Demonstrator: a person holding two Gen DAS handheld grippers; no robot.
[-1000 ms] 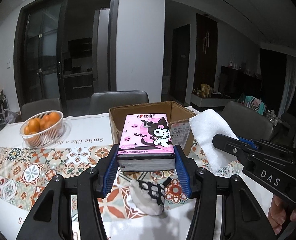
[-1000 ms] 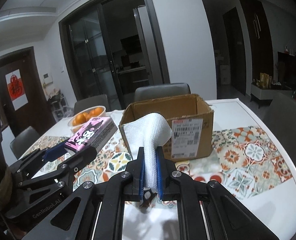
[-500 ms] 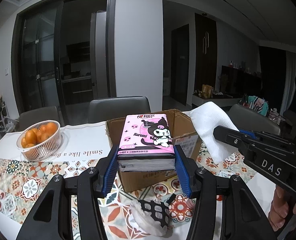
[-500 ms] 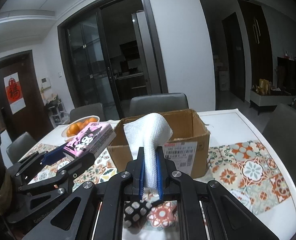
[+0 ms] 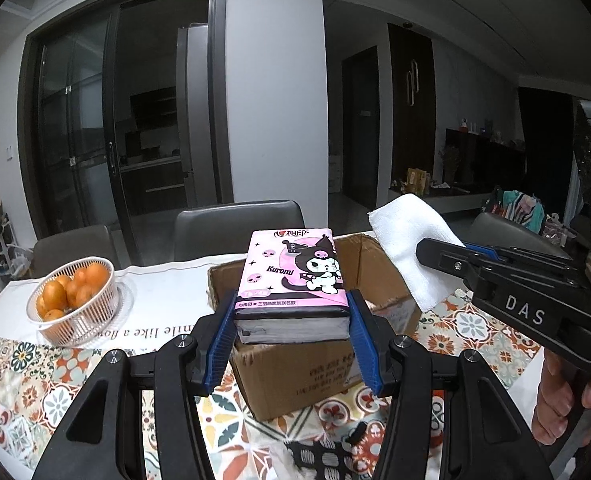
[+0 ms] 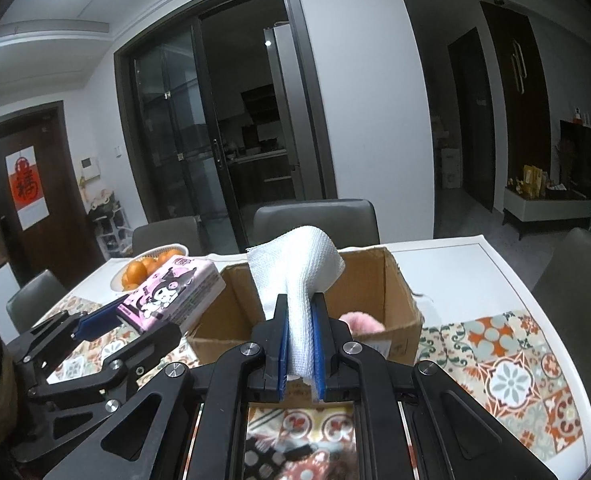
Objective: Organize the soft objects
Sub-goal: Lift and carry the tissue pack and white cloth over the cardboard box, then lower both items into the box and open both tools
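Tissue pack and white cloth held over the cardboard box

Tissue pack, pink with a cartoon print, is clamped flat between the blue pads of the left gripper and is held above the near wall of the open cardboard box. A white cloth is pinched between the nearly closed pads of the right gripper, its loose end standing up and folded over above the box opening. Something pink and fluffy is seen inside the box, partly hidden by the right gripper. The box is set on a table covered with a patterned runner. A white basket of oranges is placed well to the left of the box. A black-and-white patterned soft item is seen lying on the runner just below the left gripper. Part of a hand is seen gripping the right gripper's handle
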